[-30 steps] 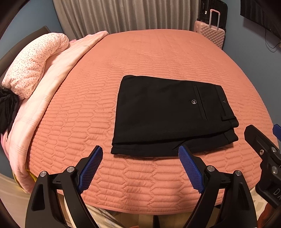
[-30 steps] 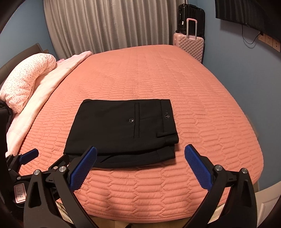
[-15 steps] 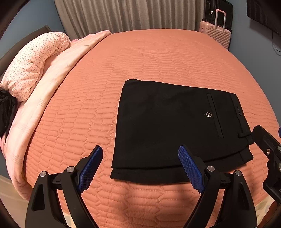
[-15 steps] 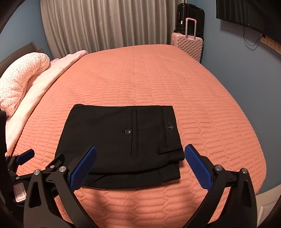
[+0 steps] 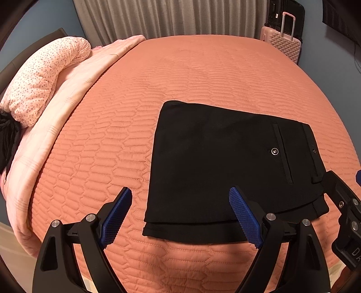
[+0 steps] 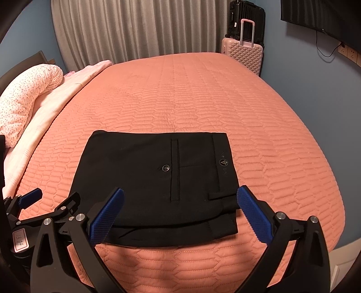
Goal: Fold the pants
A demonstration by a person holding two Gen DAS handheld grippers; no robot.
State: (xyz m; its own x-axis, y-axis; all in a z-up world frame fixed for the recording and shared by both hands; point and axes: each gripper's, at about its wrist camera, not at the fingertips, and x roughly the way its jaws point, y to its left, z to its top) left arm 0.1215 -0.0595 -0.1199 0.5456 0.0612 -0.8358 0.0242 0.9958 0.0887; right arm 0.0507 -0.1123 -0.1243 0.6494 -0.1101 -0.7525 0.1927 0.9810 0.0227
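pants (image 5: 221, 162) lay folded on the near part of the bed (image 5: 191, 74), your left gripper (image 5: 180, 216) and right gripper (image 6: 180, 214) both spread, empty, over the near hem; next fold likely needed both pinching there.

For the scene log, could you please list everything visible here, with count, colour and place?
pants: one, black, folded, near edge of bed.
bedspread: one, salmon, quilted, covering bed.
blanket: one, pale pink, along left side.
pillow: one, pink, dotted, far left.
curtain: one, grey, behind bed.
pink suitcase: one, far right corner.
black suitcase: one, behind the pink one.
left gripper: one, black, blue pads, open, over pants' left near edge.
right gripper: one, same colours, open, over waistband end.
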